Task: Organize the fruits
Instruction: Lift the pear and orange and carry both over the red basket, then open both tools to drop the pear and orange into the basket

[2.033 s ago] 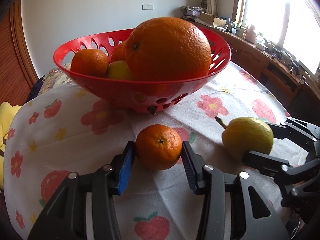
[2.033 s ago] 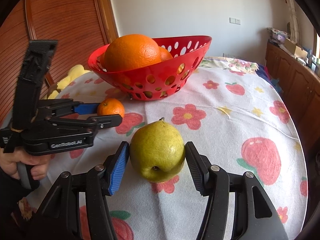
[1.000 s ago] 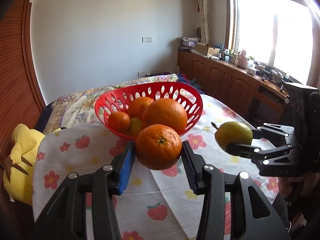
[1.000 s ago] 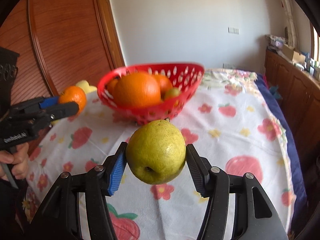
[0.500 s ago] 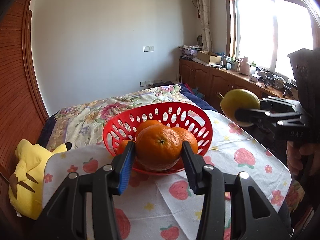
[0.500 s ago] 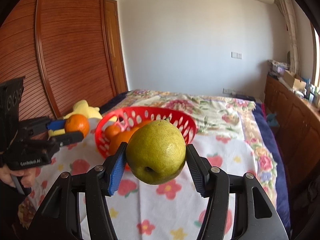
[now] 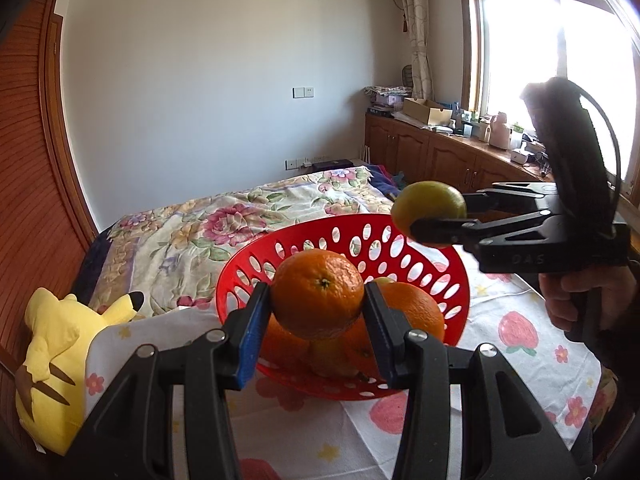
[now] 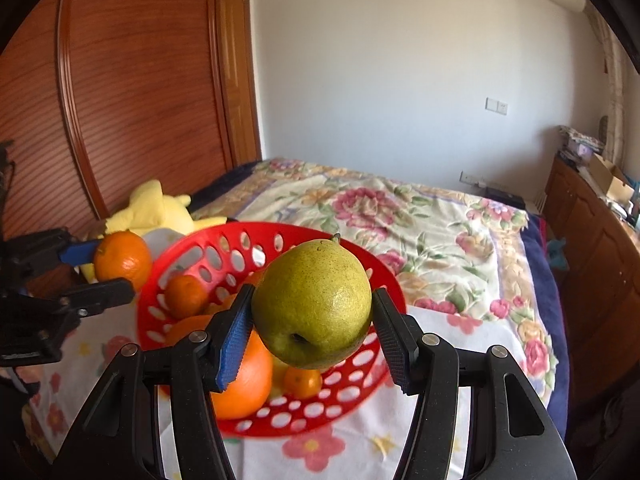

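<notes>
My left gripper [image 7: 316, 334] is shut on a small orange [image 7: 318, 294] and holds it in the air at the near rim of the red perforated basket [image 7: 360, 236]. My right gripper [image 8: 310, 334] is shut on a green-yellow pear [image 8: 312, 304], raised over the basket [image 8: 208, 240]. Several oranges lie inside the basket, among them a big orange [image 8: 240, 380]. In the left wrist view the pear [image 7: 428, 204] hangs over the basket's far right rim. In the right wrist view the small orange [image 8: 122, 260] shows at the basket's left edge.
The basket stands on a white tablecloth [image 7: 520, 344] printed with strawberries and flowers. A yellow plush toy [image 7: 56, 344] lies at the table's left edge. A bed with a floral quilt [image 8: 420, 216] is behind the table. Wooden cabinets [image 7: 440, 156] run under the window.
Both grippers rose from the table with their fruits and now sit above the basket. The basket appears lower and closer beneath the pear and the small orange.
</notes>
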`<control>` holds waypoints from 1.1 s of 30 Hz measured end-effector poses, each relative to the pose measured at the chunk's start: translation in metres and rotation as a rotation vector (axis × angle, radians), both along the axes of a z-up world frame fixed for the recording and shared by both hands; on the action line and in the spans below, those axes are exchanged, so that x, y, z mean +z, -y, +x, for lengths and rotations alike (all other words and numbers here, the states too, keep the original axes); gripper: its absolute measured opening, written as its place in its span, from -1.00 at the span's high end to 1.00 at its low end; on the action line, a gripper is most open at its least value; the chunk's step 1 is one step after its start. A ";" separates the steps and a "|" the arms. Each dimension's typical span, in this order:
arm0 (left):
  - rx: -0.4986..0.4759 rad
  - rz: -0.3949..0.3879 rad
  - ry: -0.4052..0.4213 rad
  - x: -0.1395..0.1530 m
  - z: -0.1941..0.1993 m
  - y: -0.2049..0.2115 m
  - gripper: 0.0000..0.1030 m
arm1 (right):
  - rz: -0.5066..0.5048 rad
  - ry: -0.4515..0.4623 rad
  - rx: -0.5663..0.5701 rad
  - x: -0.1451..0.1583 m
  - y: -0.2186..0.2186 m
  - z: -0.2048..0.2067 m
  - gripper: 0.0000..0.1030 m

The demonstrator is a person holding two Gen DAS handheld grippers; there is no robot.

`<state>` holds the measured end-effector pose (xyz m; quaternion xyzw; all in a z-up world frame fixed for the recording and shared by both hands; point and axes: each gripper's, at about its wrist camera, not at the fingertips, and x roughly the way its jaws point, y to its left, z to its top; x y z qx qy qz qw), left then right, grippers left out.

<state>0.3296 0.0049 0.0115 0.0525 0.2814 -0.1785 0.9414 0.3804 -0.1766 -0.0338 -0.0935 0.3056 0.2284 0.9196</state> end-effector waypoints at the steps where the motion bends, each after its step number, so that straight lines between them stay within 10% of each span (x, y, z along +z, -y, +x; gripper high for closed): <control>1: 0.002 0.001 -0.005 -0.002 0.004 0.000 0.12 | -0.012 -0.010 0.004 -0.005 -0.003 0.007 -0.16; 33: 0.038 0.053 -0.112 -0.030 0.071 0.014 0.11 | -0.035 -0.128 0.008 -0.045 -0.005 0.055 -0.25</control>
